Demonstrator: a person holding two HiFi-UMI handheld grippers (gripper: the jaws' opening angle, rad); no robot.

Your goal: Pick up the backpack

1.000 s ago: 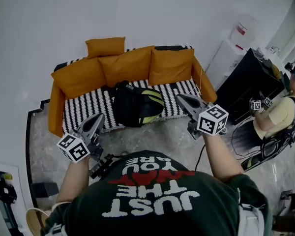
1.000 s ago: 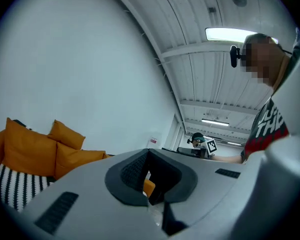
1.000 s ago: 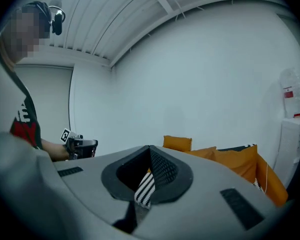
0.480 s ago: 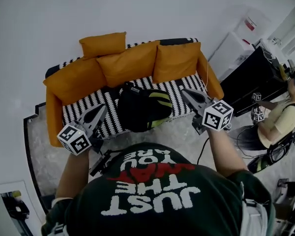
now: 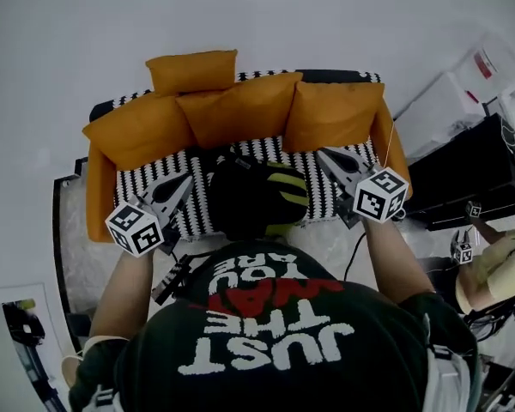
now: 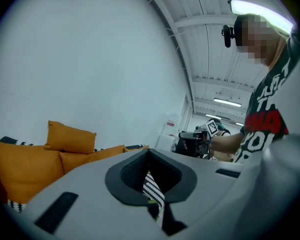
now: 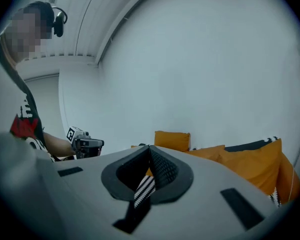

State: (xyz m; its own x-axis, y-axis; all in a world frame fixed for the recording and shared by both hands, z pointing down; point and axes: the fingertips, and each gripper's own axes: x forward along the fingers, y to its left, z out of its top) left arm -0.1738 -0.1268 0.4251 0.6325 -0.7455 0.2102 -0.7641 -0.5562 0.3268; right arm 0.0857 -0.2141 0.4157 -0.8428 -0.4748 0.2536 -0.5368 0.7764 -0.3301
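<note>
The black backpack (image 5: 256,197) with yellow-green stripes lies on the black-and-white striped seat of a sofa (image 5: 326,197), in the head view's middle. My left gripper (image 5: 188,179) hangs over the seat just left of the backpack, jaws shut and empty. To the right of the backpack my right gripper (image 5: 321,154) also points at the sofa, its jaws together with nothing in them. Neither touches the backpack. In the left gripper view the closed left gripper (image 6: 149,151) shows striped seat through its notch. The right gripper view shows the same past the right gripper (image 7: 150,146).
Several orange cushions (image 5: 240,110) line the sofa back and arms against a white wall. A black cabinet (image 5: 468,183) and a white appliance (image 5: 459,88) stand at the right, where another person (image 5: 498,273) sits. A black object (image 5: 173,278) lies on the floor by my left arm.
Both grippers have moved forward and slightly down toward the sofa, ending over the seat on either side of the backpack. The sofa looks nearer. Both jaws stayed together.
</note>
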